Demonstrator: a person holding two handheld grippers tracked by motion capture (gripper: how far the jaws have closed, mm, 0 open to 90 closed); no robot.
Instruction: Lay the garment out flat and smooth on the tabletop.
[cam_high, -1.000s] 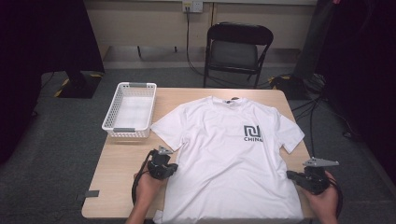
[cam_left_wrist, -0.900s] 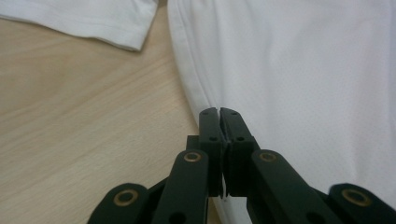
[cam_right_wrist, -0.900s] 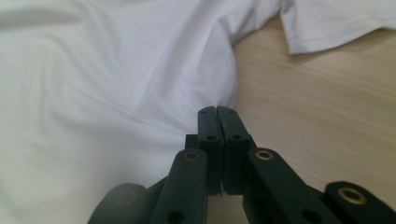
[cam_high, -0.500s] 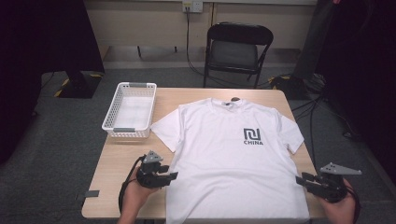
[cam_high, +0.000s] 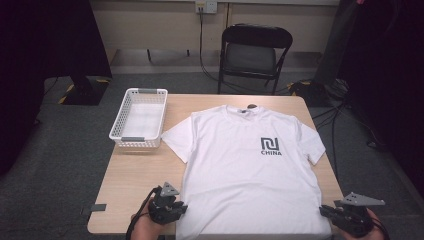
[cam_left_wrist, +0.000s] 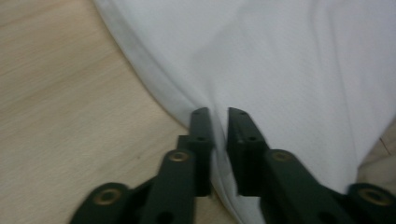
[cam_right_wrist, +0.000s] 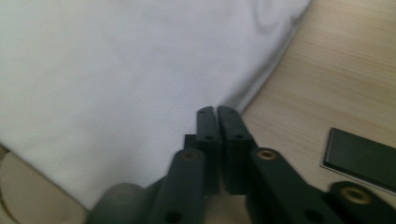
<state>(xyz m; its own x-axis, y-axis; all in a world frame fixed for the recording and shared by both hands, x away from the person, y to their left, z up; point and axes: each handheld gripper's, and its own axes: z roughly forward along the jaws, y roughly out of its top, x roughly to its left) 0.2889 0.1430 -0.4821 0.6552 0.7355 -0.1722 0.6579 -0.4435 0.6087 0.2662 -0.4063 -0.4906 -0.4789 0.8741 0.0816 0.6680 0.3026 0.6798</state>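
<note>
Shirt: white, flat on surface
Left tongs: clamped on shirt's hem; just been closing
Right tongs: pinching hem too

White T-shirt – flat, face up on table, dark "CHINA" logo on chest, hem at near edge.

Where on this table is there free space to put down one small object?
The bare wood between the white basket and the left gripper, left of the T-shirt, is free. The right edge beside the shirt leaves a narrow strip. The middle is covered.
</note>
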